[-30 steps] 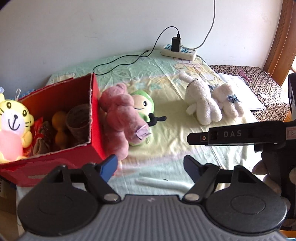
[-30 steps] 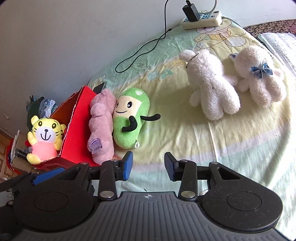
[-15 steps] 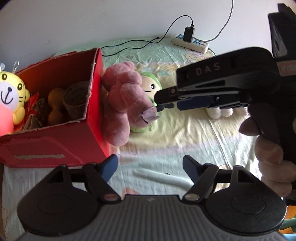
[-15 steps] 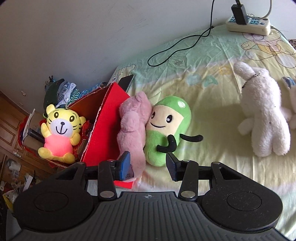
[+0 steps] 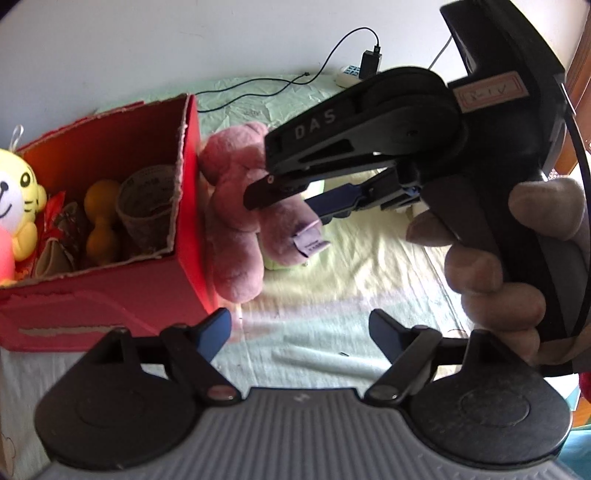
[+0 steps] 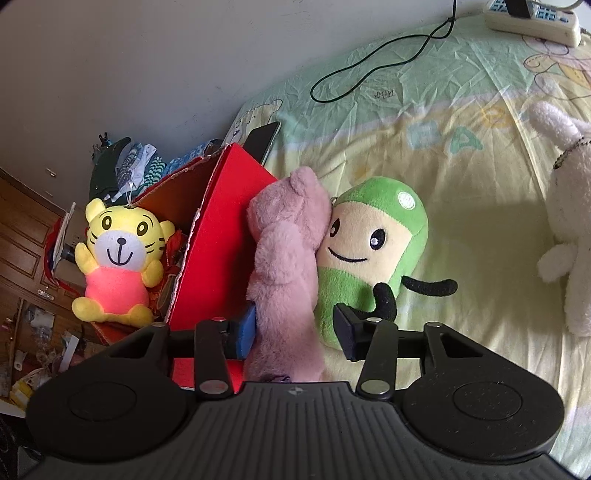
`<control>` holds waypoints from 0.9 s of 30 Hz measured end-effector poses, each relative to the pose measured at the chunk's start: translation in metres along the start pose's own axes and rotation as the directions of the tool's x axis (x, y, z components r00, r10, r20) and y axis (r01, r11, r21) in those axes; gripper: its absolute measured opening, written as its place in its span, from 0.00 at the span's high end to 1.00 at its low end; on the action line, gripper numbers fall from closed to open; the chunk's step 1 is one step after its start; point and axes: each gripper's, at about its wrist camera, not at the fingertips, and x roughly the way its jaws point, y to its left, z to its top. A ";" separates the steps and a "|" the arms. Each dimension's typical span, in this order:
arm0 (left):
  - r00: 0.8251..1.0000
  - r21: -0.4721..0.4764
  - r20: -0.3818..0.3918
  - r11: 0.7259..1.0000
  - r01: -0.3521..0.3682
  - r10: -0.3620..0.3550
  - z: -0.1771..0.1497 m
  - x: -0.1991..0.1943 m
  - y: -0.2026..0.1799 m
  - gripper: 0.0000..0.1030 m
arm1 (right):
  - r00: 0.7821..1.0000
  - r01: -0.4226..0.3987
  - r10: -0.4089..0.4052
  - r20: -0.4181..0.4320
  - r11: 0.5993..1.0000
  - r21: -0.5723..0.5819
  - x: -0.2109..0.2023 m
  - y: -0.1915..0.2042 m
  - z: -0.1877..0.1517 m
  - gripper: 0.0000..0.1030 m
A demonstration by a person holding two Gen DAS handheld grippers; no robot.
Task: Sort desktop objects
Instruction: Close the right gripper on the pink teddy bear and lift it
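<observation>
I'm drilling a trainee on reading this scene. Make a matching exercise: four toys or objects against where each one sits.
Things:
1. yellow tiger toy
2. pink plush
3. green plush
4. power strip

Places:
A. far end of the sheet, by the wall
B. between the right gripper's fingers
C. in the red box
D. lying against the pink plush, away from the box

Pairs: 1-C, 2-B, 3-D, 4-A

Pink plush bear (image 6: pixel 286 266) lying between red box (image 6: pixel 218 258), green plush (image 6: pixel 369 251).
</observation>
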 end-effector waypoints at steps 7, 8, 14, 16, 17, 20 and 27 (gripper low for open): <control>1.000 0.017 0.004 1.000 0.019 -0.019 0.000 -0.003 0.001 0.20 | 0.998 -0.062 0.062 -0.024 0.998 0.015 -0.019 -0.008 -0.015 0.72; 1.000 0.021 0.007 0.999 0.028 -0.028 -0.001 -0.004 0.001 0.19 | 0.998 -0.060 0.061 -0.029 0.998 0.016 -0.024 -0.010 -0.019 0.72; 0.997 0.043 -0.012 0.996 0.081 -0.081 -0.008 -0.005 -0.003 0.17 | 0.996 -0.070 0.074 -0.059 0.995 0.065 -0.055 -0.032 -0.049 0.72; 0.994 0.045 -0.034 0.994 0.101 -0.100 -0.010 -0.001 -0.007 0.16 | 0.996 -0.059 0.064 -0.057 0.995 0.086 -0.064 -0.040 -0.060 0.72; 0.991 0.046 -0.049 0.991 0.125 -0.123 -0.011 0.003 -0.008 0.14 | 0.997 -0.048 0.053 -0.050 0.994 0.097 -0.069 -0.044 -0.066 0.71; 0.984 0.066 -0.066 0.983 0.171 -0.167 -0.013 0.007 -0.017 0.14 | 0.999 -0.024 0.029 -0.040 0.991 0.134 -0.082 -0.056 -0.079 0.71; 0.966 0.141 -0.091 0.957 0.253 -0.241 -0.012 0.015 -0.032 0.14 | 0.999 0.006 0.003 -0.050 0.982 0.190 -0.105 -0.074 -0.111 0.71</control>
